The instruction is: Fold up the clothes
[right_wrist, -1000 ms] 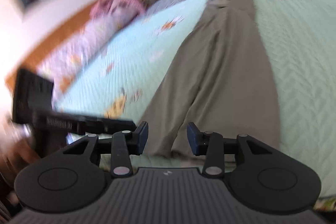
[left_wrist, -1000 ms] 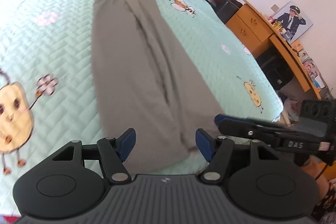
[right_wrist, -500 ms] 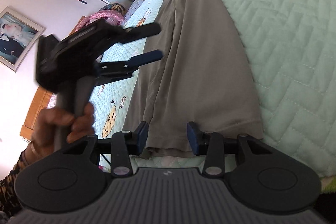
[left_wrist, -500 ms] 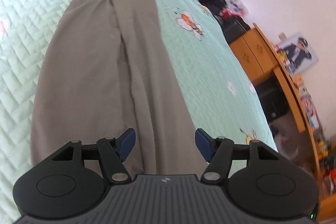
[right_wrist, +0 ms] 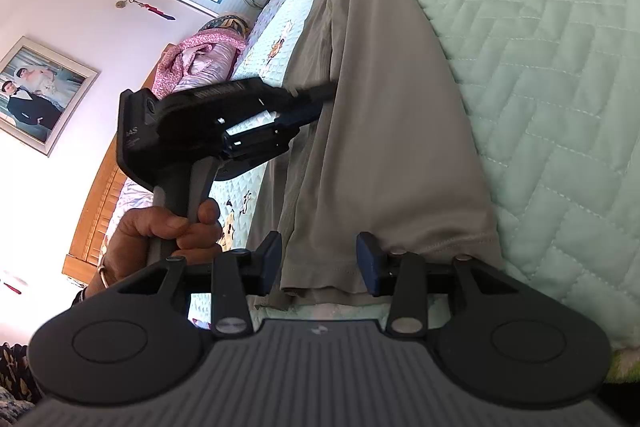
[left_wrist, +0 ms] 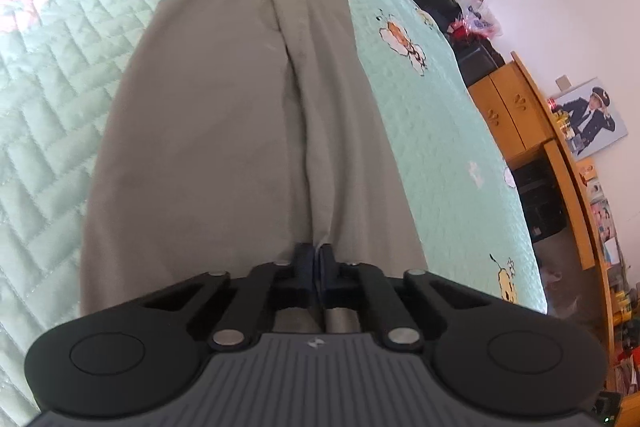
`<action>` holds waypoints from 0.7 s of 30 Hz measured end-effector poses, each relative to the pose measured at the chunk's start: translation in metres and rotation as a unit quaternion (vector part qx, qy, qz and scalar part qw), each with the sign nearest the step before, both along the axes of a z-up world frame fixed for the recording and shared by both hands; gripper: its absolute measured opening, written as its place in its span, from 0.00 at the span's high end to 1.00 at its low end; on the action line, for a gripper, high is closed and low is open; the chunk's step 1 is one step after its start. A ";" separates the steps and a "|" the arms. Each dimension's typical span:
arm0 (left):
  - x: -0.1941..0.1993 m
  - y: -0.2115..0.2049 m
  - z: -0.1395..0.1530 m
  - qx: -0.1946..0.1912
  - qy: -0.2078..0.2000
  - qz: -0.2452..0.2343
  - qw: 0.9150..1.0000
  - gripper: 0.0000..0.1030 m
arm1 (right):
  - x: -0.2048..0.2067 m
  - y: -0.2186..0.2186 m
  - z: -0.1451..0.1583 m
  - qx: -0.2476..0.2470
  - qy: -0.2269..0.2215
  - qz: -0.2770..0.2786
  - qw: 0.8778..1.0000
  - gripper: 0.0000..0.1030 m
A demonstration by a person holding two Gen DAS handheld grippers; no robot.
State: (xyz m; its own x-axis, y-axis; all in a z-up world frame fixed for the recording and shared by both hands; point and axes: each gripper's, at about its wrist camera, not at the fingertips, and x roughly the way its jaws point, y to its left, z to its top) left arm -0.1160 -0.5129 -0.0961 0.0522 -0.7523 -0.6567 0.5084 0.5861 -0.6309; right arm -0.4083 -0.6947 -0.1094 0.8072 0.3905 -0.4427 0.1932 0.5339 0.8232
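Observation:
A long grey garment [left_wrist: 224,115] lies stretched out on a mint quilted bed [left_wrist: 52,39], folded lengthwise with a ridge down its middle. My left gripper [left_wrist: 317,259] is shut on the garment's near hem at the central fold. In the right wrist view the garment [right_wrist: 380,131] runs away from me and the left gripper [right_wrist: 308,107] sits on its left edge further up. My right gripper [right_wrist: 319,259] is open, its blue pads on either side of the near hem corner, just above the fabric.
The bed's edge [left_wrist: 516,291] drops off to the right, with a wooden desk and cabinet [left_wrist: 516,115] beyond. A pink bundle of bedding [right_wrist: 200,63] lies by the wooden headboard [right_wrist: 100,195]. The person's hand [right_wrist: 160,231] holds the left gripper's handle.
My left gripper has closed on the garment's fold; it was open half a second ago. My right gripper has moved closer to the near hem and stays open.

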 end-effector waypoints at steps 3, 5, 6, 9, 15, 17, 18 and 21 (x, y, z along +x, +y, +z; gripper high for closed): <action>0.000 0.013 0.005 -0.006 -0.020 0.021 1.000 0.99 | 0.005 -0.001 0.000 0.001 -0.001 0.000 1.000 0.58; 0.001 0.022 0.009 -0.004 -0.035 0.031 0.999 0.99 | 0.004 -0.001 0.001 0.000 0.001 0.001 1.000 0.58; 0.003 0.025 0.010 -0.002 -0.039 0.033 0.999 0.99 | 0.004 -0.001 0.002 0.000 0.003 0.003 1.000 0.58; 0.005 0.027 0.015 0.006 -0.057 0.032 0.998 0.99 | 0.005 -0.003 0.003 0.000 0.009 0.011 1.000 0.57; 0.003 0.002 0.021 0.001 -0.068 -0.014 0.998 0.67 | 0.009 -0.008 0.011 -0.013 0.011 0.044 0.999 0.52; 0.004 -0.010 0.017 0.011 -0.071 -0.023 0.997 0.60 | 0.011 -0.010 0.012 -0.017 0.012 0.051 0.998 0.52; 0.004 -0.013 0.014 0.012 -0.068 -0.023 0.997 0.61 | 0.012 -0.011 0.013 -0.020 0.013 0.054 0.998 0.52; 0.004 -0.013 0.009 0.008 -0.067 -0.020 0.998 0.87 | 0.014 -0.011 0.013 -0.025 0.013 0.058 0.998 0.52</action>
